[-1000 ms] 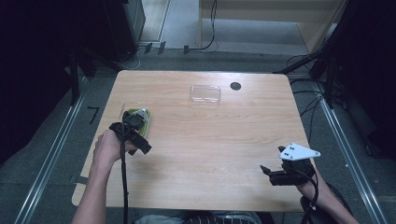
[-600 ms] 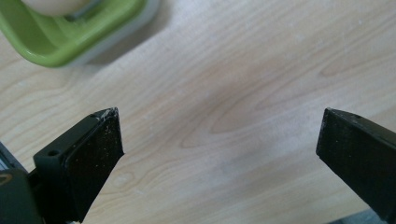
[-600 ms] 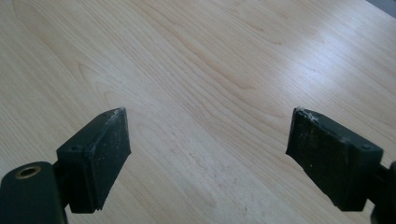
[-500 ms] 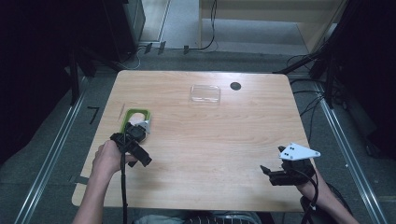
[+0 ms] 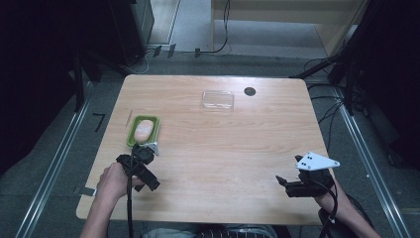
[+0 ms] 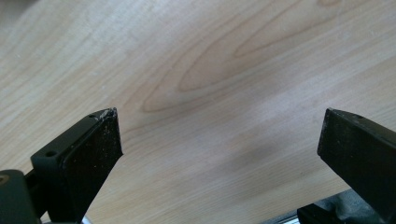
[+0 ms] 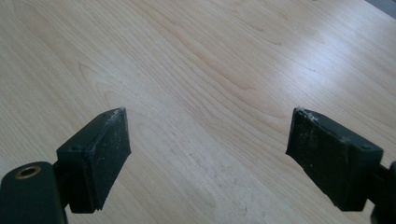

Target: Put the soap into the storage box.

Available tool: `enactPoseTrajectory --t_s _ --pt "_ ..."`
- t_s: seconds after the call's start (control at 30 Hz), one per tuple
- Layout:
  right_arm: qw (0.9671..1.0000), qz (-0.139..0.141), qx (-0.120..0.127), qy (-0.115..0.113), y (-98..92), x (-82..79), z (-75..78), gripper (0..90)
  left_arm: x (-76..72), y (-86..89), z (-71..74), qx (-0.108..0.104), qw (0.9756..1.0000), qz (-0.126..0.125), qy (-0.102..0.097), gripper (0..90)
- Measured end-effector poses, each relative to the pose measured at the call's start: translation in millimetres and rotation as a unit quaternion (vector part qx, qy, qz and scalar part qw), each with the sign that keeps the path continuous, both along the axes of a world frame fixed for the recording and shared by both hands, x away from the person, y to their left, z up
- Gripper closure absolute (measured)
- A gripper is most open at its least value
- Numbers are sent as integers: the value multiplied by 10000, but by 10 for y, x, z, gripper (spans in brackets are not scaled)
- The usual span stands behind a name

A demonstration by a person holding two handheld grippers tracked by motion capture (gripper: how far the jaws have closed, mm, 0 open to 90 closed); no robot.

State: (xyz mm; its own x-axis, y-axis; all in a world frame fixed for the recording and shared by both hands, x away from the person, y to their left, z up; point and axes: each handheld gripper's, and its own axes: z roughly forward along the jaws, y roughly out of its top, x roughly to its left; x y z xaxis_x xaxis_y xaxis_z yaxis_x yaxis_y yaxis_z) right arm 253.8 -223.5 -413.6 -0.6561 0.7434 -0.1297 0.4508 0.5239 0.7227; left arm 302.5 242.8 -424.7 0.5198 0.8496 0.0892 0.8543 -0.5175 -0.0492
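Two hand-held grippers of mine, left (image 5: 148, 151) and right (image 5: 282, 182), both jaws apart and empty, low over pale wooden counter (image 5: 223, 144), shallow green rectangular tray (image 5: 155, 130) just beyond the left.

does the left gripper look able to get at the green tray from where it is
Probably yes. The left gripper sits just on the near side of the green tray, its jaws open, and bare table lies between them. The pale lump in the tray leaves the rim free to grip.
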Motion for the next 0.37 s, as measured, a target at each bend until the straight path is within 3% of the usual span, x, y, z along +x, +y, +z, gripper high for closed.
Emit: enactPoseTrajectory --t_s 0.37 --pt "10000 -14 6 -14 -6 7 -6 134 -250 22 -156 -158 9996 -11 -215 3"
